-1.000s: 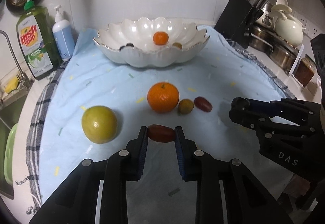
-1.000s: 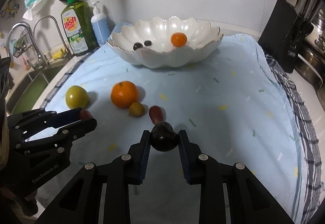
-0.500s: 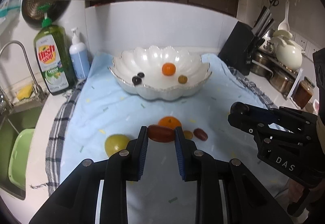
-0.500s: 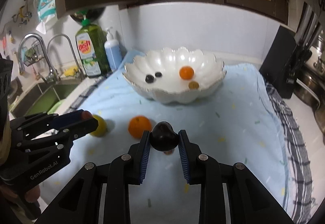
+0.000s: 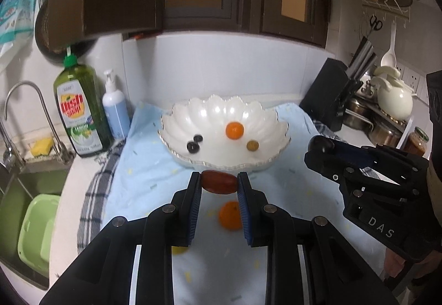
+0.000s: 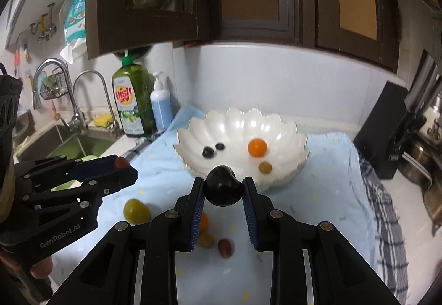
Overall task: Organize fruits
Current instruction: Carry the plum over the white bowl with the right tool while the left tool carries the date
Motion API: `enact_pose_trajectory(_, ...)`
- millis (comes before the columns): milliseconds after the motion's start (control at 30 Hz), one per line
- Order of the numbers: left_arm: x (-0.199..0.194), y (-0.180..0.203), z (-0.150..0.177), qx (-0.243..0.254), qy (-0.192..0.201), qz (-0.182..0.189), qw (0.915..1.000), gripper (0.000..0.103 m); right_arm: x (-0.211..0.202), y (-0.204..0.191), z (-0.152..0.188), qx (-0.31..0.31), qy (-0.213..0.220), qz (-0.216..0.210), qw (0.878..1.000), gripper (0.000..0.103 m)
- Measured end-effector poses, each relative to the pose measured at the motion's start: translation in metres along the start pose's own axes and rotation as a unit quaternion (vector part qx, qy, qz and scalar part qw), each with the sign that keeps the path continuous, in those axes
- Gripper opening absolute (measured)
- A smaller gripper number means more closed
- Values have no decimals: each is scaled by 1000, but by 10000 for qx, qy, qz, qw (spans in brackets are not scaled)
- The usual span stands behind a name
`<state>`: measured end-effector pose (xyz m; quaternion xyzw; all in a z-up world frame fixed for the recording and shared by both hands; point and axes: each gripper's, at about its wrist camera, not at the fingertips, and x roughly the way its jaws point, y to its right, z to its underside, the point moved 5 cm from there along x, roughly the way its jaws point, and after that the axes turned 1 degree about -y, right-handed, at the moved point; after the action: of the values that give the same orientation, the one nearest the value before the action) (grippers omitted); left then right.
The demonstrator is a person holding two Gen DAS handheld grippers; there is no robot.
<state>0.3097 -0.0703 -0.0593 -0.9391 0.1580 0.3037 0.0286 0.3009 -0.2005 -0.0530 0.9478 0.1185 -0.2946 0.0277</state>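
Red fruit: an oblong red fruit [image 5: 218, 185] is pinched end to end between the blue pads of the left gripper [image 5: 218, 186], held in the air just in front of the near rim of the white bowl [image 5: 279, 136].
Dark fruit: a rounded, near-black fruit [image 6: 223, 185] is clamped by the right gripper [image 6: 223, 186], also aloft and just short of the bowl's front edge.
Bowl contents: inside the bowl lie a small orange fruit [image 5: 234, 130], a brownish-yellow one [image 5: 252, 145] just in front of it, and two dark berries [image 5: 194, 144] touching each other toward the left side.
Fruit outside the bowl: on the light blue cloth [image 6: 326, 189], on the side of the bowl nearer the cameras, sit a green-yellow round fruit [image 6: 135, 210], an orange [image 5: 229, 216] partly hidden behind a finger, a small yellowish fruit [image 6: 206, 240] and a small red one [image 6: 225, 247].
Writing: "DAS" on the side of the right gripper's body; "GenRobot.AI" on the left one's. The green bottle [image 5: 79, 114], left of the bowl by the wall, has a label reading "Dish Soap"; its smaller print is too small to read. Beside it stands a blue pump bottle [image 5: 115, 108].
Edges: the cloth's right border, right of the bowl, lies over a checked towel [image 6: 384, 211]. A black knife block [image 5: 326, 100] stands to the bowl's right, a sink [image 5: 25, 194] to its left.
Open room: bare cloth between the bowl and the knife block.
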Motion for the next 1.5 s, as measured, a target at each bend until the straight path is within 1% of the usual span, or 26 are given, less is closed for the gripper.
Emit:
enact_pose_trajectory(300,5,2,-33,162,264,-76,9995,26,9,13,-28,6,116,156,9998,29)
enact_pose_trajectory(633,35,7,-61,264,239,16,9994,26,34,31,-54,51,137,185,9997,29)
enact_pose_trajectory(833,63,8,-72,286,98,43,9995,26,59,45,-63,34,33,270,9996,29)
enact_pose_trajectory(1100,96,11,-82,390,-57,25,9992,26,95,64,-65,126,-224,284,9993,29)
enact_pose_trajectory(1200,112,12,-84,384,-190,42,9991,26,109,70,-65,194,-356,284,9988,29)
enact_pose_trajectory(1500,161,6,-83,153,-797,110,9966,26,147,86,-64,133,-664,442,9967,29)
